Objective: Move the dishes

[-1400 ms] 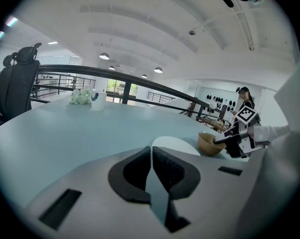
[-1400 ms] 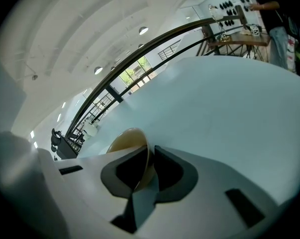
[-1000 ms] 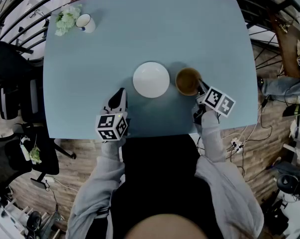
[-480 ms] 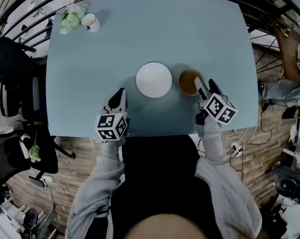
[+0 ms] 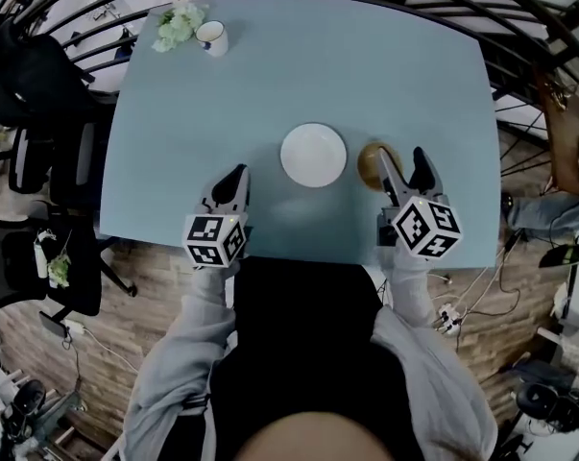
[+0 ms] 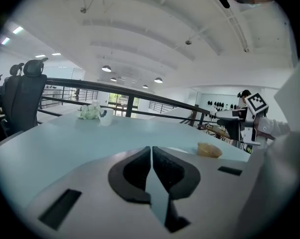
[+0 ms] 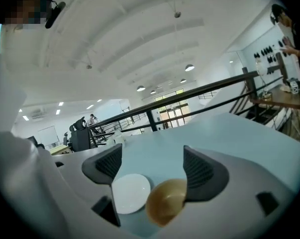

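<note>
A white plate point(image 5: 313, 156) lies at the table's middle with a brown bowl point(image 5: 371, 164) just to its right. My right gripper point(image 5: 404, 159) stands open at the bowl's right side, its left finger over the bowl's right edge, and holds nothing. In the right gripper view the bowl point(image 7: 167, 199) and plate point(image 7: 131, 193) lie low between the spread jaws of the right gripper point(image 7: 152, 166). My left gripper point(image 5: 233, 181) rests shut and empty left of the plate, near the front edge. The left gripper point(image 6: 151, 156) sees the bowl point(image 6: 209, 150) off to its right.
A white mug point(image 5: 211, 37) and a small bunch of flowers point(image 5: 179, 24) stand at the far left corner of the light-blue table point(image 5: 385, 75). Black office chairs point(image 5: 39, 84) stand to the left, a railing runs behind, and cables lie on the wood floor at right.
My right gripper has pulled back from the bowl's right rim toward me and now points straight ahead, jaws spread. Bowl and plate stay side by side. The left gripper has not moved.
</note>
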A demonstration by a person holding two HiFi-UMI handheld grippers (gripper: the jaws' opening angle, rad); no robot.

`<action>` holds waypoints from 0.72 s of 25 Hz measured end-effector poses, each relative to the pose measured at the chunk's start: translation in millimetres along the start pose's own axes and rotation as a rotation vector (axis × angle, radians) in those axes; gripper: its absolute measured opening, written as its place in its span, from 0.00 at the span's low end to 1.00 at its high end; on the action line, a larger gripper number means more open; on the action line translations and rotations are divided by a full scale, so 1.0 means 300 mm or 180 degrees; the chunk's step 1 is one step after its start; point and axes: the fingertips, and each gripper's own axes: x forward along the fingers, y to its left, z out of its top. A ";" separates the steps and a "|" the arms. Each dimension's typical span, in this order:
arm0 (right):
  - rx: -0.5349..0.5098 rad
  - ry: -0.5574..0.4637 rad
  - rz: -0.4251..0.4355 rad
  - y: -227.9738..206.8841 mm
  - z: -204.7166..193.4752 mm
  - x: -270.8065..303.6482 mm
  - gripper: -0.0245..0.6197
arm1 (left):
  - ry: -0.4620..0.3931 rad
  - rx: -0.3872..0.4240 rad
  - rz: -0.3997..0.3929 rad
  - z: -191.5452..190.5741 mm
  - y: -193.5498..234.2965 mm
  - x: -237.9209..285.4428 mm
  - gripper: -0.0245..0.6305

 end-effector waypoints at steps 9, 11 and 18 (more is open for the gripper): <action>-0.0176 0.0138 0.0887 0.317 -0.017 0.116 0.64 | -0.0244 -0.0071 0.0528 0.062 0.133 -0.181 0.07; -0.0231 0.0182 0.1012 0.381 -0.034 0.139 0.64 | -0.0259 -0.0106 0.0675 0.060 0.175 -0.231 0.08; -0.0106 0.0307 0.1158 0.549 -0.083 0.259 0.56 | -0.0314 -0.0163 0.0881 0.099 0.280 -0.349 0.08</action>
